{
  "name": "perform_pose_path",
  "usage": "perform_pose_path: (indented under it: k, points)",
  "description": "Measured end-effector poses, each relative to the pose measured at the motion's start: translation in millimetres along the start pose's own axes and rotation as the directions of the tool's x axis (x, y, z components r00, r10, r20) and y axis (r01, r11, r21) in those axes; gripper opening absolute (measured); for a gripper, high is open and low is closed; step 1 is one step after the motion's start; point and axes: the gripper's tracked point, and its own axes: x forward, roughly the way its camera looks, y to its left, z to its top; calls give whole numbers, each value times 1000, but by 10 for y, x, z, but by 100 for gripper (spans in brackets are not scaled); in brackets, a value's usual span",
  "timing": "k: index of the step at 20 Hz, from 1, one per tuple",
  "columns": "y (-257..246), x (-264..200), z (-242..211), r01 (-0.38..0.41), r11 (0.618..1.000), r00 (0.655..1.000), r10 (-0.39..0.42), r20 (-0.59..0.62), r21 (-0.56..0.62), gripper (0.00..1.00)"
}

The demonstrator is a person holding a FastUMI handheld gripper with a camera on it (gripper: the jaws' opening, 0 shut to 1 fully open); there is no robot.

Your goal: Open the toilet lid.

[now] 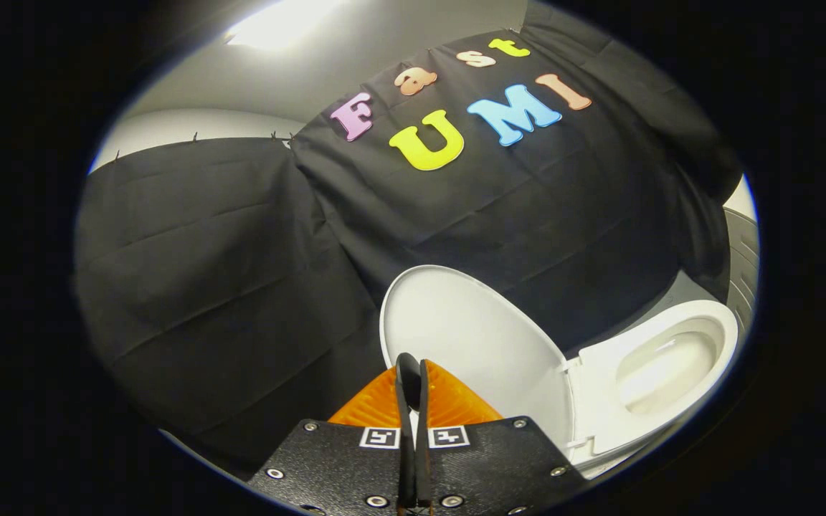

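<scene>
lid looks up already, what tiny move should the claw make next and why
Probably ease the claw straight back from the lid. The lid already stands raised against the black cloth, with the seat and bowl exposed beside it. The claw's fingers look closed together with nothing between them, so no grip needs releasing first.

The hand-held gripper (411, 367) points forward and slightly upward, its view tilted so the scene leans to one side. Its two fingers (405, 401) stand pressed together along their whole visible length, tip against tip, with no gap between them and nothing caught there. The fingers rise from two flat plates at the base, each fastened with screws and carrying a small square marker. Behind the fingers, ribbed wedge-shaped parts of the gripper body spread out to either side.
</scene>
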Motion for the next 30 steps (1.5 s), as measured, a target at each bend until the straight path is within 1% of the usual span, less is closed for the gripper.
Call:
perform_pose_path:
  k: [4,7,8,9,10,12,14,18,21,24,27,30]
  points:
    - [-9,-15,21,12,999,1000,-11,18,-37,0]
    - [-28,-45,95,-10,999,999,12,51,-39,3]
    - [2,-42,95,-35,999,998,37,57,-26,17]
    - [26,-4,33,-64,998,997,65,36,-12,31]
    - [14,-13,-1,-74,997,997,75,15,-8,45]
    - [-32,-106,-11,-81,996,996,82,19,-23,74]
    - [-74,-211,116,-87,996,995,88,46,-37,95]
    - [-54,-469,371,-97,994,991,102,83,-54,95]
    - [-112,-728,655,-83,994,988,92,125,-72,95]
    - [-205,-993,804,-70,991,988,84,128,-110,95]
    - [-393,-1275,953,-28,983,988,55,144,-183,95]
    - [-592,-1556,1007,19,968,986,24,168,-250,96]
